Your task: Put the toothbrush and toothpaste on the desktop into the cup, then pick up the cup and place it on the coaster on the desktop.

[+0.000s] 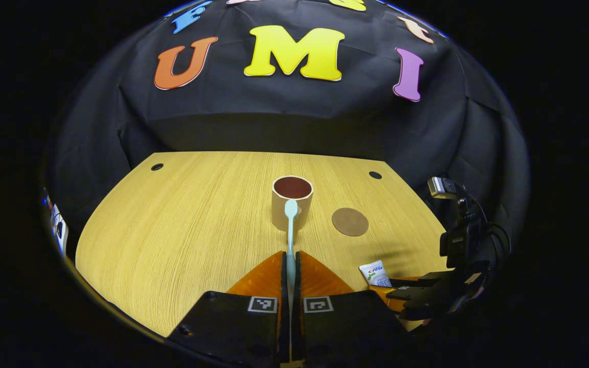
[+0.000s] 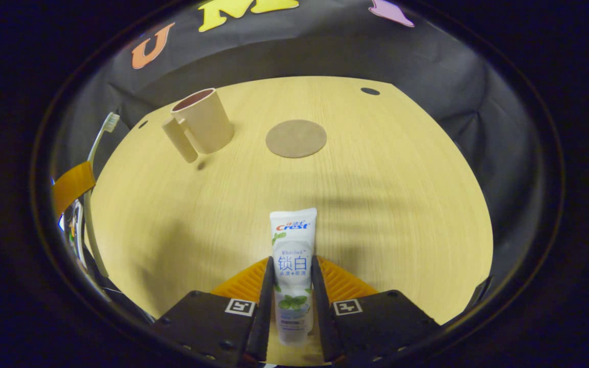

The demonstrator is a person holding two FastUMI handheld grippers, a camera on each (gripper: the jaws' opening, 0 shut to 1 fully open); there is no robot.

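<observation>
My left gripper [image 1: 290, 257] is shut on a pale blue toothbrush [image 1: 290, 230], which points straight ahead with its head in line with the cup's front wall. The beige cup [image 1: 292, 202] stands upright mid-table, brown inside. A round brown coaster [image 1: 349, 222] lies just right of it. In the right gripper view, my right gripper [image 2: 293, 261] is shut on a white toothpaste tube [image 2: 293, 240] held lengthwise over the near table. Cup [image 2: 202, 122] and coaster [image 2: 296, 138] lie ahead of it, and the toothbrush [image 2: 101, 134] stands at the far left.
The wooden table [image 1: 172, 230] has small dark holes near its far corners [image 1: 157, 166] [image 1: 375, 175]. Black cloth walls close in behind and beside it. The right gripper [image 1: 397, 287] with the toothpaste [image 1: 375, 273] sits low at the table's right front edge.
</observation>
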